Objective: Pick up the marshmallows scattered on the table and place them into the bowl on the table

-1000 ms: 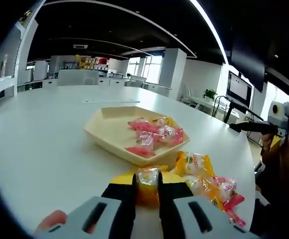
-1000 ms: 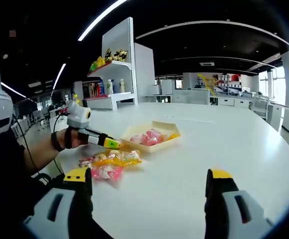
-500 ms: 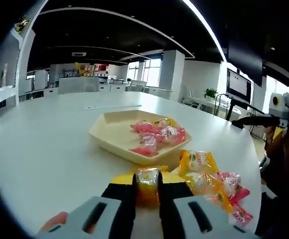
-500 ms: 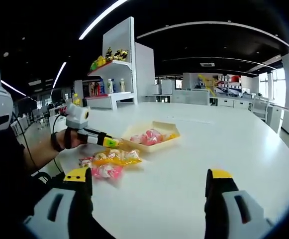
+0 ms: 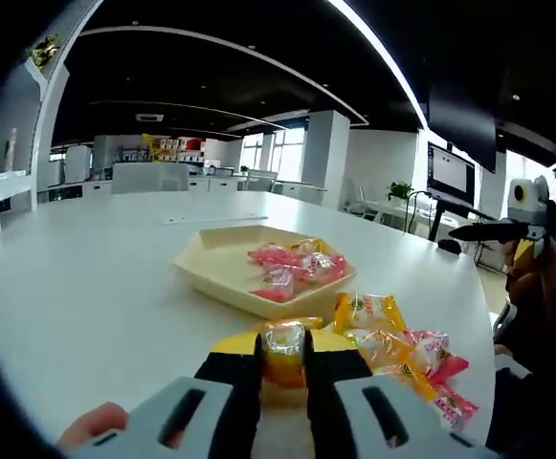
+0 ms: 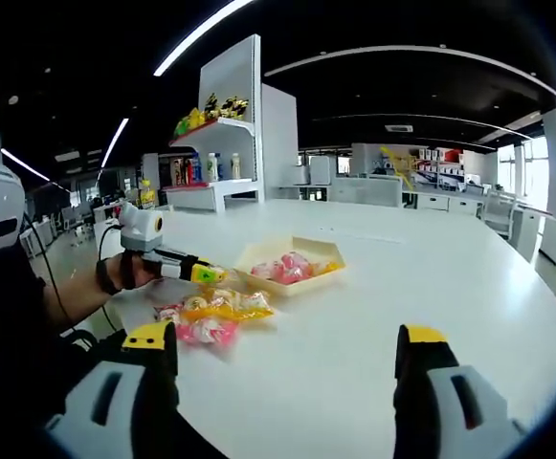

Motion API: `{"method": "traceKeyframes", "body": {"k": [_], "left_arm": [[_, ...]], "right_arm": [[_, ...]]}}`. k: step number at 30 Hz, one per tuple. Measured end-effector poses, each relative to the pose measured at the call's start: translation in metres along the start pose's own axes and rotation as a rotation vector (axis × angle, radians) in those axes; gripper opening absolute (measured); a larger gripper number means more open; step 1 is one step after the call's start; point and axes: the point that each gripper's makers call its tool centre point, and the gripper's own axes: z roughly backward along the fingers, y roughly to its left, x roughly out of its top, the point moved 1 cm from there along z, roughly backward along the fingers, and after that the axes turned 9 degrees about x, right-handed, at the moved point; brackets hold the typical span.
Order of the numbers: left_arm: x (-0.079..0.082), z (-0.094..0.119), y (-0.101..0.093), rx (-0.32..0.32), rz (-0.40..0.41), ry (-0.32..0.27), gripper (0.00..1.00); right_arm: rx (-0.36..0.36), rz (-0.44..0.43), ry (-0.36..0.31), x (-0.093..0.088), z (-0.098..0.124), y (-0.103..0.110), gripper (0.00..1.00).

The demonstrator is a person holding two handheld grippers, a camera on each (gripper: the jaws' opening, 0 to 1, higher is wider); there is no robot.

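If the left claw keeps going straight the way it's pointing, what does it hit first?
Probably the near rim of the cream bowl, straight ahead of the left claw, which is shut on a yellow marshmallow. The loose pile of marshmallows sits off to its right. Depth is hard to judge.

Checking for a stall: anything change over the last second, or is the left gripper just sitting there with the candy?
The left gripper drew back a little from the bowl, toward the person; its jaws stay clamped on the yellow marshmallow. The right gripper stays open and idle. Bowl contents and the loose pile on the table look unchanged.
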Motion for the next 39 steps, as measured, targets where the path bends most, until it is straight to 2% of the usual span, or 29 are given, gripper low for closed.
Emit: {"method": "traceKeyframes", "body": {"k": [3,7,10,15,21,25,30,34,36,39], "left_arm": [[0.001,0.004,0.002,0.0,-0.003,-0.012,0.17],[0.009,0.011,0.001,-0.011,-0.004,-0.057,0.17],[0.013,0.015,0.0,-0.022,-0.057,-0.084,0.17],[0.018,0.018,-0.004,-0.052,-0.06,-0.088,0.17],[0.02,0.02,-0.006,-0.056,-0.077,-0.092,0.17],[0.026,0.025,-0.004,-0.045,-0.065,-0.107,0.17],[0.036,0.03,-0.003,-0.04,-0.011,-0.122,0.17],[0.042,0.034,-0.002,-0.031,-0.014,-0.133,0.18],[0.046,0.035,-0.002,-0.035,-0.003,-0.138,0.18],[0.052,0.037,-0.007,-0.068,0.06,-0.143,0.18]], "right_arm": [[-0.001,0.001,0.0,0.0,0.0,0.001,0.92],[0.002,0.002,0.004,-0.001,-0.002,0.002,0.92],[0.003,0.001,0.006,-0.001,-0.002,0.002,0.92],[0.003,0.0,0.004,-0.001,-0.002,0.002,0.92],[0.002,0.001,0.007,-0.002,-0.002,0.002,0.92],[-0.001,0.001,0.008,-0.002,-0.001,0.002,0.91],[-0.003,0.001,0.007,-0.002,-0.001,0.001,0.91],[0.004,0.003,0.01,-0.003,-0.002,0.002,0.91],[0.004,0.003,0.013,-0.003,-0.003,0.003,0.91],[0.003,0.005,0.012,-0.002,-0.002,0.003,0.91]]}}
